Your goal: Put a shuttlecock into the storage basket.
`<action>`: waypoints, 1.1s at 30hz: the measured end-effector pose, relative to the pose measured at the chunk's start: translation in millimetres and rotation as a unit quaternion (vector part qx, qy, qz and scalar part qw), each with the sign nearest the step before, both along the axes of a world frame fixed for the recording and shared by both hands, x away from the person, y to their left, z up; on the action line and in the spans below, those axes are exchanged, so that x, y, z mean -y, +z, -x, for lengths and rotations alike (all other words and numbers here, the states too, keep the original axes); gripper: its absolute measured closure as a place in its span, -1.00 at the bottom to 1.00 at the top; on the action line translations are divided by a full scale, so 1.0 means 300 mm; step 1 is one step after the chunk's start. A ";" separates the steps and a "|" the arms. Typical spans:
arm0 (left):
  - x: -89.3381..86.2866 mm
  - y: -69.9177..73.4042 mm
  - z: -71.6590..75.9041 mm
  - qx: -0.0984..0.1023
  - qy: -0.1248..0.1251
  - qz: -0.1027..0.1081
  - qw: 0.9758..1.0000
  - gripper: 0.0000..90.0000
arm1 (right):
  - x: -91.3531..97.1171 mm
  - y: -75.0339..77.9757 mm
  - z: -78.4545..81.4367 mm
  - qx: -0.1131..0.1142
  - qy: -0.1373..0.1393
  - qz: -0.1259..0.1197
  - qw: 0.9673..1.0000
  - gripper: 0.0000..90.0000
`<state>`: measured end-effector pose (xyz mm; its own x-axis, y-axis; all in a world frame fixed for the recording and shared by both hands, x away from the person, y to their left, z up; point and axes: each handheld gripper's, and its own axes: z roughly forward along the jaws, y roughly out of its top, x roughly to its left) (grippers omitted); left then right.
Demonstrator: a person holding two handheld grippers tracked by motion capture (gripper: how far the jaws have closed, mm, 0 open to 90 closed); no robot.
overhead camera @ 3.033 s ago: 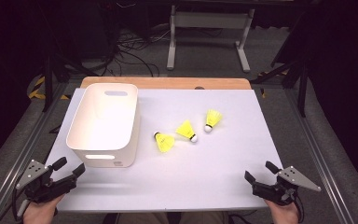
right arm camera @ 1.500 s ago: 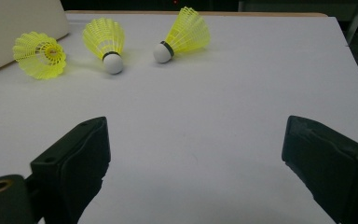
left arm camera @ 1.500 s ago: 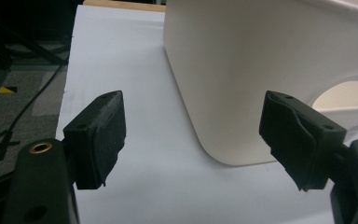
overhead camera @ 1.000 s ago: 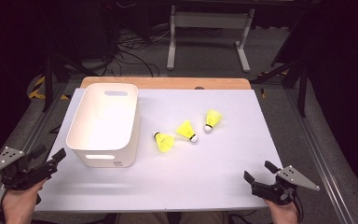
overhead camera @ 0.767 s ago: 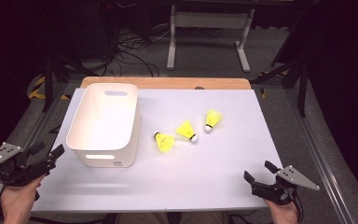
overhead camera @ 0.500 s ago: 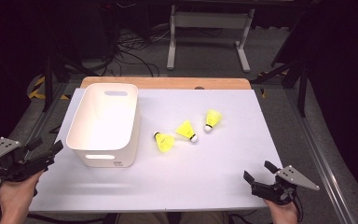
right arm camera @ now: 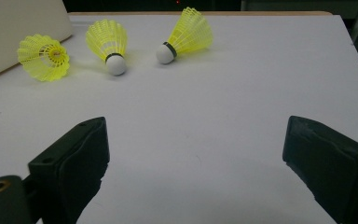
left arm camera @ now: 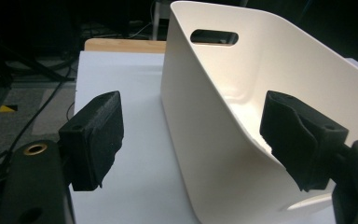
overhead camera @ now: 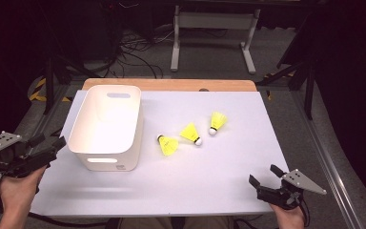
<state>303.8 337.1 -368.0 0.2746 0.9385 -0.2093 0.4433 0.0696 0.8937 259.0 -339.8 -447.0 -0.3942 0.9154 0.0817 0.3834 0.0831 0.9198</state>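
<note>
A white plastic bin (overhead camera: 104, 160) with handle slots stands on the left of the white table (overhead camera: 209, 186). My left gripper (overhead camera: 49, 142) is open at the table's left edge, just short of the bin's near left corner. In the left gripper view the bin's wall (left arm camera: 223, 154) rises between the open jaws of the left gripper (left arm camera: 191, 119), farther off. Three yellow shuttlecocks (overhead camera: 167, 144) (overhead camera: 191, 133) (overhead camera: 217, 121) lie mid-table, to the right of the bin. My right gripper (overhead camera: 264, 175) is open at the front right with nothing in it. Its view shows the right gripper (right arm camera: 196, 144) facing the shuttlecocks (right arm camera: 44, 57) (right arm camera: 108, 42) (right arm camera: 189, 35).
A wooden strip (overhead camera: 171, 84) runs along the table's far edge. Metal rails (overhead camera: 324, 157) flank the table on both sides. Stand legs and cables (overhead camera: 124, 47) lie on the dark floor behind. Bare tabletop lies between the shuttlecocks and the right gripper.
My left gripper has moved left off the table's front corner, then forward toward the bin's left side. The right gripper, bin and shuttlecocks have stayed put.
</note>
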 end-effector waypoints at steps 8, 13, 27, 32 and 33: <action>0.023 0.031 -0.028 -0.008 -0.010 0.003 1.000 -0.50 | 0.005 -0.001 -0.001 -0.004 -0.003 -0.007 1.000 -0.83; 0.045 0.055 -0.041 -0.006 -0.011 -0.006 1.000 -0.49 | 0.004 -0.001 -0.001 -0.005 -0.001 -0.007 1.000 -0.83; 0.115 0.098 -0.088 -0.023 -0.039 -0.015 0.999 -0.40 | 0.002 -0.001 -0.002 -0.006 0.002 -0.006 1.000 -0.83; 0.141 0.106 -0.105 -0.025 -0.055 -0.021 0.998 -0.38 | 0.001 -0.002 -0.003 -0.007 0.004 -0.006 1.000 -0.83; 0.147 0.107 -0.109 -0.026 -0.057 -0.021 0.998 -0.38 | 0.001 -0.002 -0.003 -0.007 0.004 -0.006 1.000 -0.83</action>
